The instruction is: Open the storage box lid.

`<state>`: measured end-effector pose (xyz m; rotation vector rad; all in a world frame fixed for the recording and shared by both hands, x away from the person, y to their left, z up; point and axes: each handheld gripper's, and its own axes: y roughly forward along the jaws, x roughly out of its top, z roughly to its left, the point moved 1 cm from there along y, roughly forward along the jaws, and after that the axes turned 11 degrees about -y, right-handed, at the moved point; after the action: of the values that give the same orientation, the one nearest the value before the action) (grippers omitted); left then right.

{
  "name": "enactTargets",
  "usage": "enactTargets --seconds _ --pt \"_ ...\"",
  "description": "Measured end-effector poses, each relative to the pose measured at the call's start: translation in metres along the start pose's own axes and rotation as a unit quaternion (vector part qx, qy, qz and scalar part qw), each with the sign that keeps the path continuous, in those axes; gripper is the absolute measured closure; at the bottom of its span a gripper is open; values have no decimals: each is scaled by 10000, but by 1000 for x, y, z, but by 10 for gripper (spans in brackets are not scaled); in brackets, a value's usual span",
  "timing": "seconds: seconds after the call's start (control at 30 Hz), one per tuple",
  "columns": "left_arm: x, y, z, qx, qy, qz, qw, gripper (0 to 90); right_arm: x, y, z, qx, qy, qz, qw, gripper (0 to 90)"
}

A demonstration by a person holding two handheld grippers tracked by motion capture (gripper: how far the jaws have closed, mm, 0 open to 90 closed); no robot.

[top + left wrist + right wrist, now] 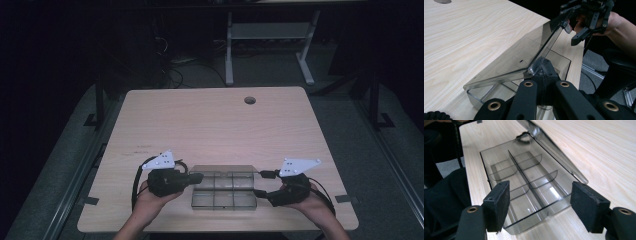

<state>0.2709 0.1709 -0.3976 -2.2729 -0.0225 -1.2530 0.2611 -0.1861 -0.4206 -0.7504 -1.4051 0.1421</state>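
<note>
Your left gripper (pixel 541 75) is clamped on the lid (pixel 519 57); right gripper (pixel 541 207) spread, empty (box (pixel 223 192) at table's near edge). Swing it back smoothly, steadying the tray.

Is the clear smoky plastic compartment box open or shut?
Open: its hinged lid is raised, exposing empty compartments in the clear smoky plastic compartment box.

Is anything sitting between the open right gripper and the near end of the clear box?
Nothing visible. The right gripper has its jaws spread apart, and the compartment box end lies right between and ahead of them over bare table. The left gripper is shut on the lid at the far end.
</note>
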Motion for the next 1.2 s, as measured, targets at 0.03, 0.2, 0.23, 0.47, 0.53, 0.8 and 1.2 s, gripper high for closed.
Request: enactTargets --seconds 0.03,0.2,0.23,0.47,0.53,0.8,1.2 --pt "0 0 0 -4 -1 -3 10000 900 2 -1 -1 15 -10 -6 10000 314" --pt "0 0 -1 -8 -7 10 10000 900 12 -5 -8 74 -35 -202 9998 320" --pt "0 0 -1 1 9 16 10000 900 13 -6 -9 75 -38 -220 9997 321" --pt "1 0 -1 -2 39 2 10000 900 25 -10 -13 163 -106 -377 9991 330" --pt "1 1 -1 8 34 1 10000 900 29 -10 -13 242 -198 -389 9988 332" --pt "1 2 -2 -10 27 21 10000 900 42 0 -15 390 -344 -404 9978 360" --pt "0 2 -1 -14 17 27 10000 900 45 6 -13 439 -568 -307 9969 533"
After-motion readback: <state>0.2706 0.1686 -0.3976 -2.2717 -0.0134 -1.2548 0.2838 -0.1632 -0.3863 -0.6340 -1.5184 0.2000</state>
